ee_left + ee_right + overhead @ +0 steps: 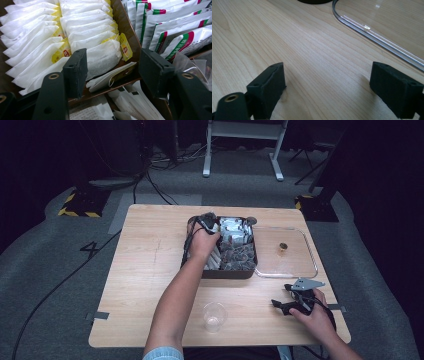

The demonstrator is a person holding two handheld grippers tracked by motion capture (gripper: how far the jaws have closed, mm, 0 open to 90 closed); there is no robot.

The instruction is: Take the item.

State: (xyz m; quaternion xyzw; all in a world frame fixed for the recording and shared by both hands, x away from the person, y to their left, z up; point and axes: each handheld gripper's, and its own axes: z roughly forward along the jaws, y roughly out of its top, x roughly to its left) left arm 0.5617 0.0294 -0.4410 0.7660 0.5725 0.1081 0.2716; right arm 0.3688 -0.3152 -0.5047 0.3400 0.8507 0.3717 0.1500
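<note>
Over the box (220, 272) near the surface's far edge, the left tool (112, 72) gapes, released, around a tea bag (102, 58); closing could snag neighbouring bags.

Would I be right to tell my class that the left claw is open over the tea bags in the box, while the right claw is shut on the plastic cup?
Not quite. In the right gripper view the right claw is open on the bare table, holding nothing. In the high view the plastic cup stands apart from it. The left claw is indeed open over the tea bags in the box.
</note>
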